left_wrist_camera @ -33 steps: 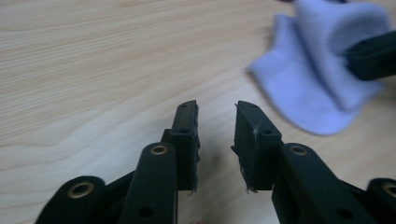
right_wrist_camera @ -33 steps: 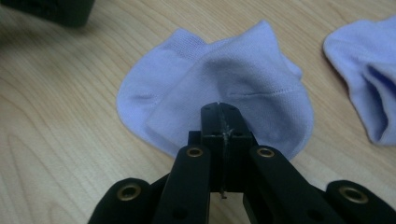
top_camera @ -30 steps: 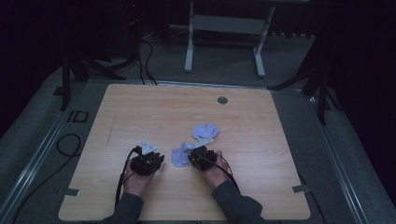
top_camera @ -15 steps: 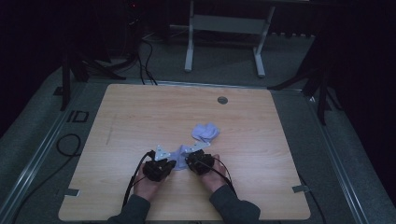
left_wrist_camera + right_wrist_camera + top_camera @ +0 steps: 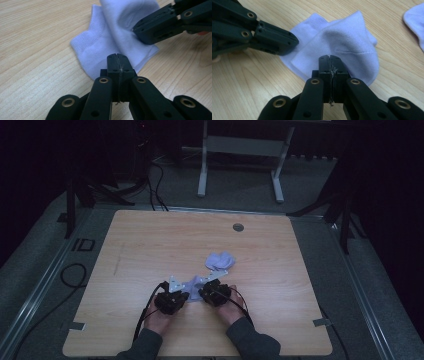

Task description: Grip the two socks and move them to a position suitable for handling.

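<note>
A pale lilac-white sock [image 5: 342, 42] is lying crumpled on the wooden surface [image 5: 150, 245], near the person's edge and a little right of the middle. Its ribbed cuff is showing in the left gripper view [image 5: 100, 42], and a stitched toe seam is running across the fabric in the right gripper view, where the cloth is bunching up into a soft fold. In the high view it is sitting between the two grippers [image 5: 194, 284].

The left gripper [image 5: 176, 295] is reaching in from the sock's near left, its jaws pressed together with no gap showing; their tips are lying at the sock's edge, and whether cloth is caught between them I cannot tell. The right gripper [image 5: 209, 289] is coming in from the other side, its jaws likewise closed tight against the sock's rim, any grip on the fabric being unclear.

A second sock [image 5: 220, 261] of the same pale colour is lying just beyond the first, farther up the surface.
</note>
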`<state>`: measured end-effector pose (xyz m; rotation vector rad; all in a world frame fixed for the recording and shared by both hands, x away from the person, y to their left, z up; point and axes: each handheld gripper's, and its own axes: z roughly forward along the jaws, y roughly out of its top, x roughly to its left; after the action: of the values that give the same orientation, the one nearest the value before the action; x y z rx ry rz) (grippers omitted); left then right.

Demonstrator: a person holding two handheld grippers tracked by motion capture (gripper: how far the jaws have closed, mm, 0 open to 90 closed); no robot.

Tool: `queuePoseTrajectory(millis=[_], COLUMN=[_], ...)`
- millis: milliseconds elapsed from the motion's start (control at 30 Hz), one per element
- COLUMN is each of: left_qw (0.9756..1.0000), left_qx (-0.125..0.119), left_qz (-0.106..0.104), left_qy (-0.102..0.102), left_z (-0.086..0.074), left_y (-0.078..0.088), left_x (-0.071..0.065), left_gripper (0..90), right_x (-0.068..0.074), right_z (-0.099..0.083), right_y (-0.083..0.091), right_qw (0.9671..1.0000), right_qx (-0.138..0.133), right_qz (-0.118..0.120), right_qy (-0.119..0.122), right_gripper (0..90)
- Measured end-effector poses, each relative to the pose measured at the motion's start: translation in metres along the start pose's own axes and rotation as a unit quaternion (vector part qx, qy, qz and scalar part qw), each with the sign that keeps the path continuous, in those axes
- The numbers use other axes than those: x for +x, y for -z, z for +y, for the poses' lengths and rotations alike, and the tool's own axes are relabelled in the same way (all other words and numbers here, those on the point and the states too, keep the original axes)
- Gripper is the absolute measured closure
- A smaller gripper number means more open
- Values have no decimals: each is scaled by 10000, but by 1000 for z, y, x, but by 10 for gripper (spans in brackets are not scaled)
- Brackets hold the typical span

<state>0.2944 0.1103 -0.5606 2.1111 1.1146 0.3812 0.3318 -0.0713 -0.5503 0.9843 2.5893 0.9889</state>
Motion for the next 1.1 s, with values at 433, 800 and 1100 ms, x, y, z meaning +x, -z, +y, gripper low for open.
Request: queuePoseTrajectory(millis=[433, 800, 1100], left_qw=[9997, 9998, 9993], left_qx=[58, 120, 249], left_qz=[216, 155, 238], left_qy=[4, -33, -172], left_z=[0, -2, -7], left_y=[3, 6, 14], left_x=[6, 9, 5], left_gripper=[899, 899, 898], right_x=[-22, -38, -43], right_z=[-19, -46, -60], right_y=[16, 40, 51], right_qw=[9997, 9992, 9988], right_qx=[79, 71, -8], right_qz=[-195, -209, -147], right_qy=[-113, -329, -462], right_gripper=[900, 900, 900])
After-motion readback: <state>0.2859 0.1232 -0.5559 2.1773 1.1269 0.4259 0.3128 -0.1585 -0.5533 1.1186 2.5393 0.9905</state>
